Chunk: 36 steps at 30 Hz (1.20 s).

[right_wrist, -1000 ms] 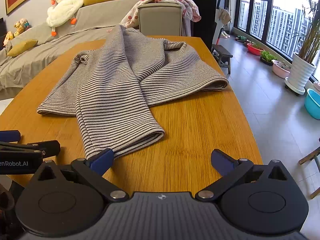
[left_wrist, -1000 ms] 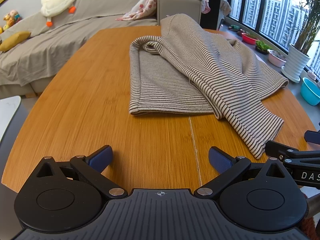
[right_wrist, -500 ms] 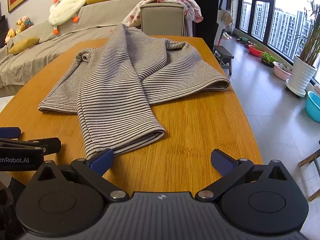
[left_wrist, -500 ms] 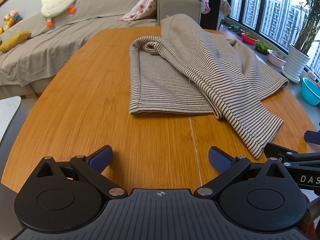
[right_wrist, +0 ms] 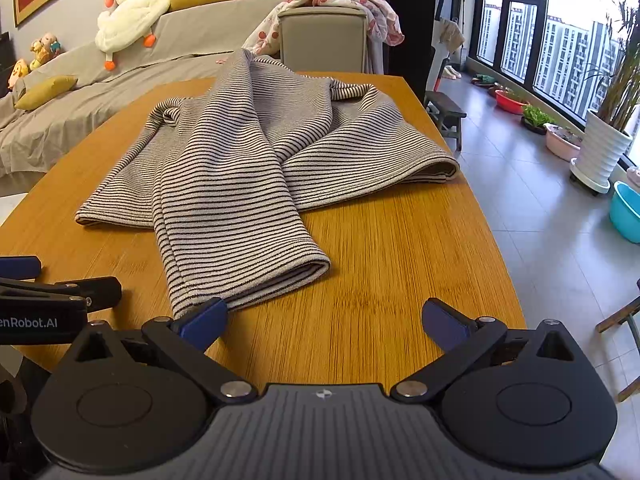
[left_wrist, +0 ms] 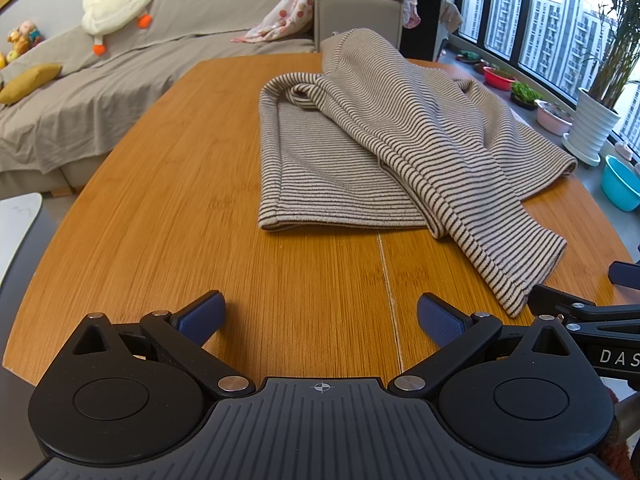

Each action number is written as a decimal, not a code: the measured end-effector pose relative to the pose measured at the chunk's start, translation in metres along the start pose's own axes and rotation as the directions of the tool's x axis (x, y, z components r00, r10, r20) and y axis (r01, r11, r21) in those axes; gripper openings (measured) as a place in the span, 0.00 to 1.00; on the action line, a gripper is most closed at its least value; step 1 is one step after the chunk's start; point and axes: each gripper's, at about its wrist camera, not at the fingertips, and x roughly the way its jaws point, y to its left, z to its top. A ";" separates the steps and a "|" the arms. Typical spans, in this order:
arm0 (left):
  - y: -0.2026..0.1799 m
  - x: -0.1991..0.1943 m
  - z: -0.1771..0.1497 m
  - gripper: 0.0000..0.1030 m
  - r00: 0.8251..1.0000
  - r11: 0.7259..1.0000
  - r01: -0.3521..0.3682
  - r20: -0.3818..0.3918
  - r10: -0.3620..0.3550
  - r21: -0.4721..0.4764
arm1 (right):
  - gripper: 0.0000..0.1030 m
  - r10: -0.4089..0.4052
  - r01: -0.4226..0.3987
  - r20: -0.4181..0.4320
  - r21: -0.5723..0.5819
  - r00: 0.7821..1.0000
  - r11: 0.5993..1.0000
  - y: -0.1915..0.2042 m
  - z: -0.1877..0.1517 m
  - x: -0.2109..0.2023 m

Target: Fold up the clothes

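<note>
A beige sweater (left_wrist: 360,152) with thin dark stripes lies rumpled on the wooden tabletop (left_wrist: 168,216), partly folded over itself. Its body is spread flat with the hem facing the near edge, and one long sleeve (right_wrist: 236,240) drapes diagonally across it, the cuff resting on the bare wood beyond the hem. The far part hangs over the back edge.

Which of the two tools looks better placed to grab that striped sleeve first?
The right tool, probably: the sleeve cuff of the striped sweater lies beside its left finger, while the open left tool faces bare table.
</note>
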 end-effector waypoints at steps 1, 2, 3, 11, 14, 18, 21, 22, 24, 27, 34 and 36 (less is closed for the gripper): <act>0.000 0.000 0.000 1.00 1.000 1.000 0.000 0.000 0.000 0.000 | 1.00 0.000 0.000 0.001 0.000 1.000 1.000 0.000 0.000 0.000; 0.000 0.000 0.000 1.00 1.000 1.000 0.000 0.001 0.000 0.000 | 1.00 0.000 0.000 0.001 0.000 1.000 1.000 0.000 0.000 0.000; 0.000 0.000 0.000 1.00 1.000 1.000 0.000 0.001 0.000 0.000 | 1.00 0.000 0.000 0.002 0.000 1.000 1.000 0.000 0.000 0.000; 0.000 -0.001 -0.001 1.00 1.000 1.000 0.001 0.004 -0.001 0.000 | 1.00 -0.001 0.001 0.002 0.003 1.000 1.000 0.000 -0.001 0.001; 0.000 -0.001 -0.001 1.00 1.000 1.000 0.002 0.006 -0.002 -0.001 | 1.00 -0.001 0.001 0.002 0.004 1.000 1.000 0.000 -0.001 0.000; 0.000 -0.001 -0.002 1.00 1.000 1.000 0.002 0.008 -0.002 -0.002 | 1.00 -0.001 0.001 0.006 0.002 1.000 1.000 0.000 -0.002 0.000; 0.001 -0.001 -0.002 1.00 1.000 1.000 0.003 0.010 -0.003 -0.003 | 1.00 -0.001 0.001 0.010 0.001 1.000 1.000 0.000 -0.002 0.000; 0.001 -0.001 -0.003 1.00 1.000 1.000 0.004 0.010 -0.004 -0.003 | 1.00 -0.001 0.001 0.011 0.001 1.000 1.000 0.000 -0.002 0.000; 0.001 -0.001 -0.002 1.00 1.000 1.000 0.004 0.010 -0.004 -0.002 | 1.00 -0.001 0.001 0.013 0.000 1.000 1.000 0.000 -0.002 0.000; 0.001 0.000 -0.002 1.00 1.000 1.000 0.005 0.008 -0.005 -0.001 | 1.00 0.001 -0.001 0.013 -0.001 1.000 1.000 0.000 -0.002 0.000; 0.006 -0.002 0.002 1.00 0.999 0.999 0.038 -0.006 -0.038 0.012 | 1.00 0.011 -0.011 0.003 0.012 1.000 1.000 -0.005 0.001 -0.001; 0.016 -0.004 0.018 1.00 0.993 0.994 0.111 0.039 -0.110 -0.007 | 1.00 0.035 -0.037 0.030 0.045 0.999 0.998 -0.015 0.006 -0.006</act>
